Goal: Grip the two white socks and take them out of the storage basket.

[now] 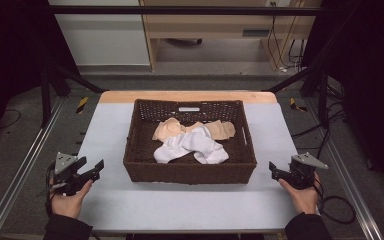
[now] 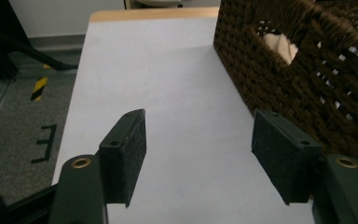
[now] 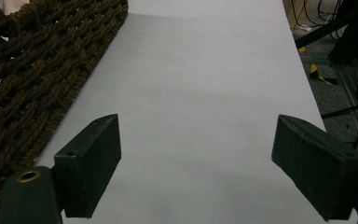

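Note:
A dark brown woven basket (image 1: pixel 190 170) stands in the middle of the table. Inside it lie a white cloth (image 1: pixel 192 145) and, behind that, a beige cloth (image 1: pixel 172 127). My left gripper (image 1: pixel 92 169) is held just above the table, left of the basket, open with nothing between its jaws. In the left gripper view the gripper (image 2: pixel 200 154) has the basket's wall (image 2: pixel 307 79) on its right. My right gripper (image 1: pixel 275 170) hovers right of the basket, open and empty. The right gripper view has that gripper (image 3: pixel 198 168) over bare table, the basket (image 3: pixel 37 70) at its left.
The table (image 1: pixel 190 205) has a pale grey top with a wooden strip at its far edge. Black frame bars (image 1: pixel 300 75) slant down at both far corners. Metal rails (image 1: pixel 20 165) run along the floor on each side. Cables (image 1: pixel 340 210) trail by the right hand.

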### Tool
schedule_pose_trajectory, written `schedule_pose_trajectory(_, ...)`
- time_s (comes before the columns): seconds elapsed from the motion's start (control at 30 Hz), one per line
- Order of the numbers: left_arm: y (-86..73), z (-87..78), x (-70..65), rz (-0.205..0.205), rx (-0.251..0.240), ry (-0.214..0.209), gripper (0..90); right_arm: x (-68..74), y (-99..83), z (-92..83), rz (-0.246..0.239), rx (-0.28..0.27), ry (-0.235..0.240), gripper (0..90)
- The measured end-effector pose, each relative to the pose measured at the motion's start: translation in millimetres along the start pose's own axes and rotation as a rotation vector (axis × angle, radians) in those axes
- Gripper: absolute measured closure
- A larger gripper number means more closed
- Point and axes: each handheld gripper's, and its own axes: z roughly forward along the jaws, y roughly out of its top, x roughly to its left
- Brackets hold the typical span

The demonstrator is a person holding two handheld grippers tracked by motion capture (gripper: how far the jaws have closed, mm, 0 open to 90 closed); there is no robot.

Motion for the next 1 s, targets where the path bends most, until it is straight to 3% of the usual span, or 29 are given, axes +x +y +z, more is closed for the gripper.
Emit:
schedule_pose_trajectory(0.37, 28.5, -23.5, -16.6, -0.011, -0.097, -0.054, 36.1, 1.6, -0.3, 0.4, -0.003, 0.010, 0.013, 16.7)
schedule_pose_trajectory(0.6, 41.0, -29.3, -22.3, -0.016, -0.116, -0.071, 35.4, 1.4, -0.6, 0.7, -0.009, 0.011, 0.014, 16.6)
schedule_pose_trajectory(1.0, 60.4, -32.8, -40.0, 0.023, -0.148, -0.105, 34.8, 0.9, -0.6, -1.6, -0.006, 0.002, 0.014, 16.4)
